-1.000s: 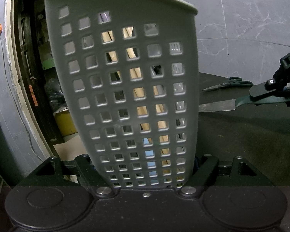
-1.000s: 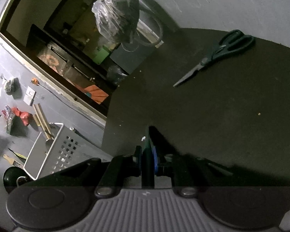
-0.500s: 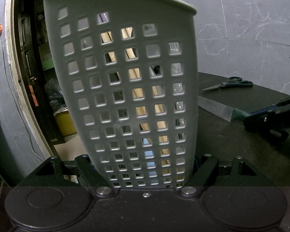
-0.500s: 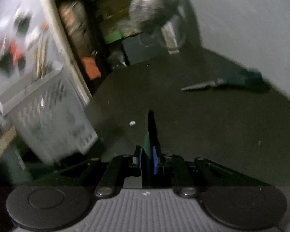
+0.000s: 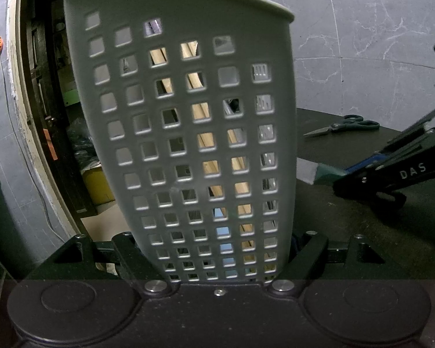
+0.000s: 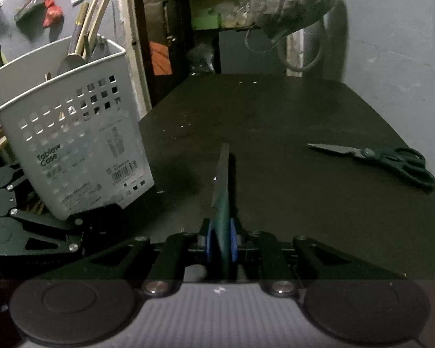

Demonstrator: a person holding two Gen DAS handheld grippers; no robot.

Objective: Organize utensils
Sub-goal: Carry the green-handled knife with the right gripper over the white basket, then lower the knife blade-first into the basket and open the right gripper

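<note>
Since the earlier frames the right gripper (image 6: 220,240) has rolled and swung its knife (image 6: 221,179) toward the grey utensil basket (image 5: 188,145), which the left gripper (image 5: 220,258) clamps at its base, tilted at the table edge. With the right jaws pinching the green handle between blue pads (blade forward, edge-up), a good insertion would probably lift the knife above the rim, tip the blade down and lower it clear of the wooden utensils (image 6: 94,20) inside. Scissors (image 6: 391,159) lie well apart on the dark table (image 6: 304,110), beside a cluttered doorway and grey tiled walls.
</note>
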